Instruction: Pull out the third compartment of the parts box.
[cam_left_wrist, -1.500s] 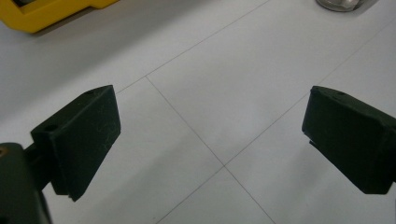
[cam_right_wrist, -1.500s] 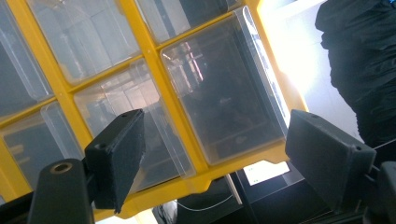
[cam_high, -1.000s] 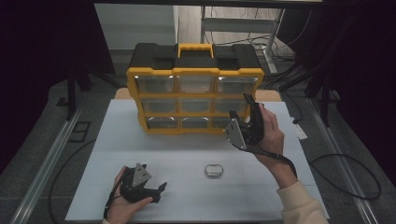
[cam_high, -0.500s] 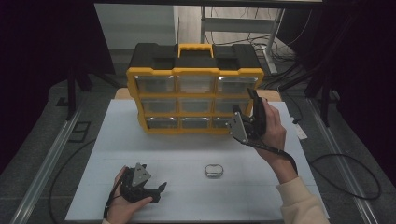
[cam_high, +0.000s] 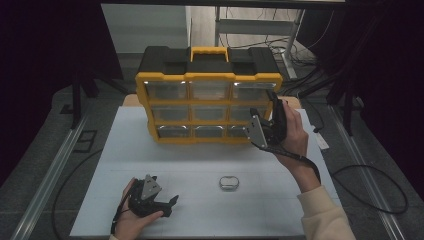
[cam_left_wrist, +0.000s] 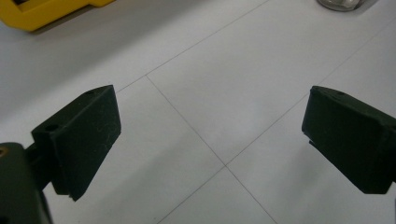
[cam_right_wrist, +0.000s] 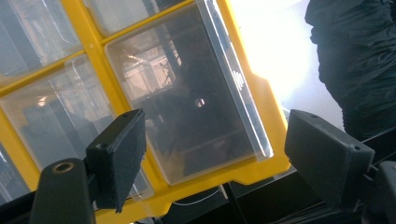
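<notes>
A yellow and black organizer (cam_high: 209, 77) with clear drawers stands upright at the back of the white table (cam_high: 280, 205). My right gripper (cam_high: 262, 106) is open and held up in front of the organizer's right column. In the right gripper view its jaws (cam_right_wrist: 217, 135) bracket a clear drawer (cam_right_wrist: 187, 102) without touching it. My left gripper (cam_high: 171, 202) rests low on the table at the front left, open, with bare table between its jaws (cam_left_wrist: 210, 116). A small oval metal ring (cam_high: 229, 182) lies flat on the table between the two hands, and its edge (cam_left_wrist: 341, 3) shows in the left gripper view.
The organizer's yellow corner (cam_left_wrist: 42, 14) shows at the top left of the left gripper view. Cables (cam_high: 370, 180) trail off the table's right side. Metal rails (cam_high: 50, 170) run along the table's left side. Dark surroundings lie beyond the table.
My right gripper has risen slightly and moved closer to the organizer's right drawers. The left gripper and the metal ring have stayed in place.
</notes>
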